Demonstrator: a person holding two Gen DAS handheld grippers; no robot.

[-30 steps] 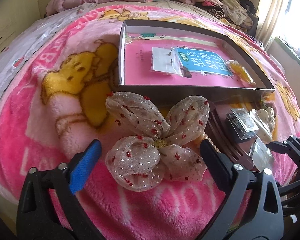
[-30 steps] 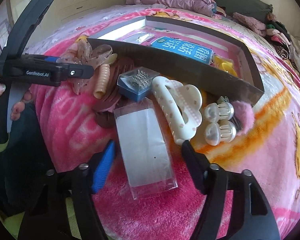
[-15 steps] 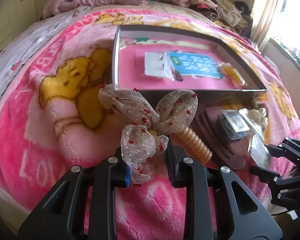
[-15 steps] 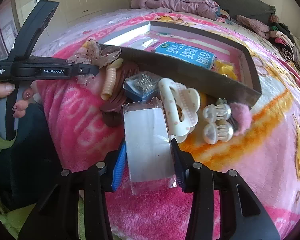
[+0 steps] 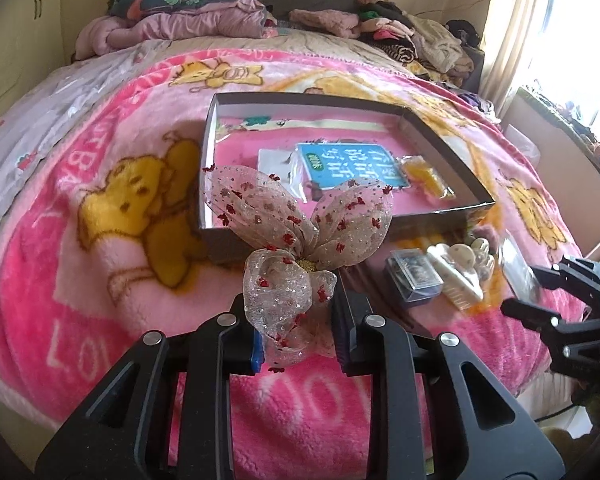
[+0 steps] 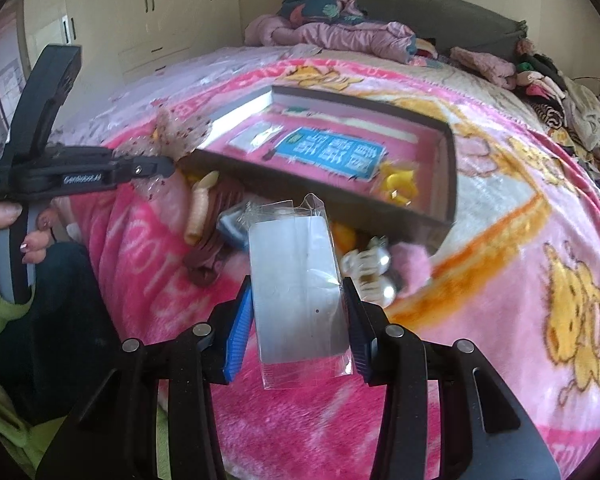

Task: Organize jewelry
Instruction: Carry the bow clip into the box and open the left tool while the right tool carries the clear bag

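My left gripper (image 5: 298, 334) is shut on a sheer beige bow hair clip (image 5: 296, 228) with red specks, held up off the pink blanket. My right gripper (image 6: 298, 320) is shut on a clear plastic packet (image 6: 296, 280) with a white card inside, also lifted. Beyond both lies a shallow dark box (image 5: 260, 98) (image 6: 454, 168) holding a blue card (image 5: 350, 164), a white card and a yellow piece (image 6: 398, 184). In front of the box sit a small clear case (image 5: 414, 276), a cream claw clip (image 5: 458, 268), a brown comb (image 6: 210, 248) and pearl clips (image 6: 386, 288).
The pink cartoon blanket (image 5: 100, 208) covers the bed. Piled clothes (image 5: 188, 20) line the headboard. A window with a curtain (image 5: 512, 32) is at the right; cupboards (image 6: 152, 20) stand at the left. A hand in a green sleeve (image 6: 4, 240) holds the left gripper's handle.
Both grippers shut from open: the left on the bow clip, the right on the clear packet. Both have since lifted their items off the blanket.
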